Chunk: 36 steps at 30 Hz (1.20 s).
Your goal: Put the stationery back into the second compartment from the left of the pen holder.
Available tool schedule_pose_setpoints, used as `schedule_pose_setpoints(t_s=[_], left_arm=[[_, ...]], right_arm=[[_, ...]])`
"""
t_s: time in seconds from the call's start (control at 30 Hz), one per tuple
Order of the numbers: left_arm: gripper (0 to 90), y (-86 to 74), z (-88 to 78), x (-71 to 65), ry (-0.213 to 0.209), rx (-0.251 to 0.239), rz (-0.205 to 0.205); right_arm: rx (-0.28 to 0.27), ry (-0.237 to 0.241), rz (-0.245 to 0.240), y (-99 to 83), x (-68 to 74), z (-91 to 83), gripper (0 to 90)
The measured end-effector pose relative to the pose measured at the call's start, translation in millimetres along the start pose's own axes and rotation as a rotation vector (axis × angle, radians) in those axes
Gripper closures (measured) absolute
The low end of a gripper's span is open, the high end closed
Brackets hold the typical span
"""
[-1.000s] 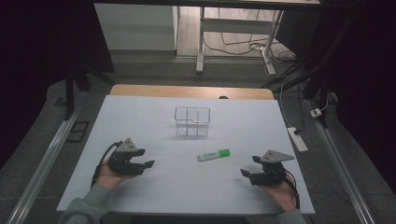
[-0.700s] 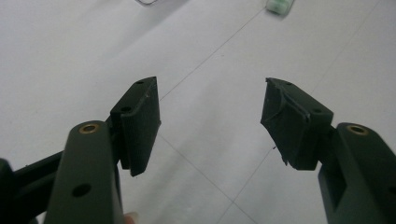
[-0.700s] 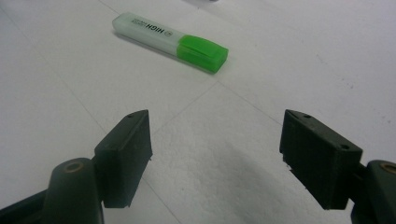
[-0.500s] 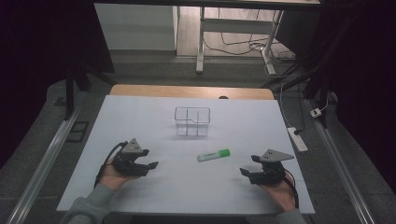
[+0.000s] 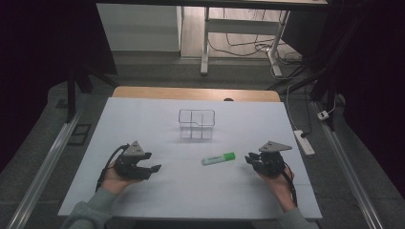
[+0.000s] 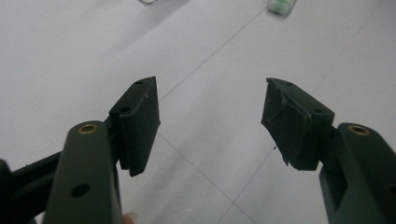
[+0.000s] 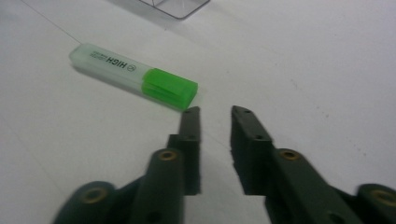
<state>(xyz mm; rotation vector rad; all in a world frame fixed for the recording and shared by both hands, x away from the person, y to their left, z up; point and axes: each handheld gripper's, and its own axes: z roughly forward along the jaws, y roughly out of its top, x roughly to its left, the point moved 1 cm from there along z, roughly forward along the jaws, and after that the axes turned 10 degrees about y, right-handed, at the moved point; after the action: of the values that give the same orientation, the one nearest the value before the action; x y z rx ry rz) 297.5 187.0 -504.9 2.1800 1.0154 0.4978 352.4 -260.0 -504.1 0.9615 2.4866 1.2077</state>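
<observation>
The left hand-held gripper (image 5: 152, 163) sits low over the white table (image 5: 143, 119), well to the left of the highlighter (image 5: 218, 158), with its jaws spread wide and nothing between them. In the left gripper view its pads (image 6: 137, 123) frame bare table, and the highlighter (image 6: 281, 5) shows far off at the top edge. The left hand (image 5: 114, 179) holds it from behind, a grey sleeve (image 5: 88, 214) trailing to the near edge.

The right hand-held gripper (image 5: 249, 160) lies just right of the highlighter, jaws parted by a narrow gap and empty. In the right gripper view its fingertips (image 7: 191, 114) come close beside the highlighter's green cap (image 7: 169, 87) but stay apart from it (the pale barrel reads "HIGH").

The highlighter lies flat on the table, cap toward the right gripper. Beyond it, farther from the person, stands a clear box (image 5: 196, 124) with inner walls.
</observation>
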Motion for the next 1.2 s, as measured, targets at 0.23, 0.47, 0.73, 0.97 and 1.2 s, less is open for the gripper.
schedule_pose_setpoints(t_s=[0.23, 0.47, 0.73, 0.97, 1.2], left_arm=[[36.1, -0.1, -0.2, 0.7, 0.003, 0.0, -0.002], [36.0, -0.6, -0.9, 1.7, 0.003, -0.002, -0.008], [35.4, -1.4, 0.0, 2.8, -0.001, 0.004, -0.008], [34.9, -1.5, 0.8, 2.9, -0.003, 0.009, -0.007], [34.2, -1.5, 1.6, 2.4, -0.005, 0.016, -0.004]], right_arm=[[0.031, 0.003, 0.005, 15.4, -6.1, 17.0, 88.8], [0.055, 0.015, 0.047, 28.3, -11.8, 43.9, 88.9], [0.089, 0.011, 0.04, 29.0, -10.3, 54.2, 88.9], [0.117, 0.015, 0.045, 24.4, -12.0, 60.1, 88.8], [0.116, 0.03, 0.047, 24.1, -9.5, 62.2, 88.8]])
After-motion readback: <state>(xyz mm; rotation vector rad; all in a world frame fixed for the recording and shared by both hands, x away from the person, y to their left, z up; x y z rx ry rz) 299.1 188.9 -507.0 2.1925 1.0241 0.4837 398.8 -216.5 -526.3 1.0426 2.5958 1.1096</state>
